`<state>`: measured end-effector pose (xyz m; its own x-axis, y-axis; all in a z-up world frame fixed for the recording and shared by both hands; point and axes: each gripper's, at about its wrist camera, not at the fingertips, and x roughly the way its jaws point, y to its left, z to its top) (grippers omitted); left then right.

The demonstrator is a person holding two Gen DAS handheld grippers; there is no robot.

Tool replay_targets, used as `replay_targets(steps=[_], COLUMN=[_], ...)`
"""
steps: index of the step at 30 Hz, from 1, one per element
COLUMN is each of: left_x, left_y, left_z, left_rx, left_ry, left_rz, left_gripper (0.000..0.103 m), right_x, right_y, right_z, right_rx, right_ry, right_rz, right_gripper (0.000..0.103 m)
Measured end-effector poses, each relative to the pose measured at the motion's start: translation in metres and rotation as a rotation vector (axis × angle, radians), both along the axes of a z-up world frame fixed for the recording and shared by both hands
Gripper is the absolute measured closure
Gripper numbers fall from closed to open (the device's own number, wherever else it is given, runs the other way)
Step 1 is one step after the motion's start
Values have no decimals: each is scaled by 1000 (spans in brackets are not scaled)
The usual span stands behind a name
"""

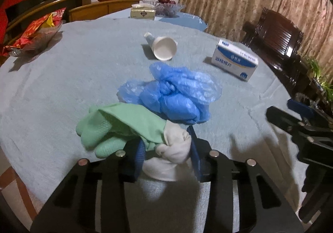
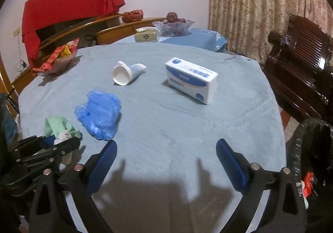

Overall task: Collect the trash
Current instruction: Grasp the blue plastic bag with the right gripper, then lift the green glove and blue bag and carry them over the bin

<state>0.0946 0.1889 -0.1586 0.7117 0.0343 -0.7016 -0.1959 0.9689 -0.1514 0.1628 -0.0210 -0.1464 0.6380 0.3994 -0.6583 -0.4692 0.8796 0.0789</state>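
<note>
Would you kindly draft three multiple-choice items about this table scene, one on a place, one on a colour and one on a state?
1. Where does the white and blue box stand?
A. On the blue-grey tablecloth
B. In the glass fruit bowl
C. On the dark wooden chair

2. What colour is the rubber glove at the left gripper?
A. Red
B. Green
C. Yellow

3. How does the paper cup lie?
A. Upright
B. Upside down
C. On its side

Answers: 1 A, the box rests on the cloth right of the cup. 2 B, the glove is pale green with a white cuff. 3 C, its open mouth faces sideways toward the cameras.
</note>
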Motion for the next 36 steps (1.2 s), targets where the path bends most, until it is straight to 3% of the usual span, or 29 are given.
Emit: replay_targets(steps=[5, 13, 22, 25, 29, 36], left_x=[-9, -7, -4, -6, -6, -4], left_y=[6, 32, 69, 73, 73, 66], left_z=[18, 33, 32, 30, 29, 33], left_rx=[19, 126, 103, 98, 103, 102], left_ry=[-60, -117, -111, -107, -106, -117], left_rz=[3, 36, 91, 95, 89, 69], left_gripper=[68, 68, 68, 68, 68, 68], right_x=[4, 14, 29, 34, 35, 33], right_y=[17, 54, 94, 103, 109, 100], right_z=[6, 13, -4, -17, -25, -8], right_rx=[27, 49, 32, 7, 24, 59], right_ry=[-5, -22, 29, 78, 133, 117], right_rz=[29, 76, 119, 141, 187, 196], right_gripper=[11, 11, 12, 23, 54, 85])
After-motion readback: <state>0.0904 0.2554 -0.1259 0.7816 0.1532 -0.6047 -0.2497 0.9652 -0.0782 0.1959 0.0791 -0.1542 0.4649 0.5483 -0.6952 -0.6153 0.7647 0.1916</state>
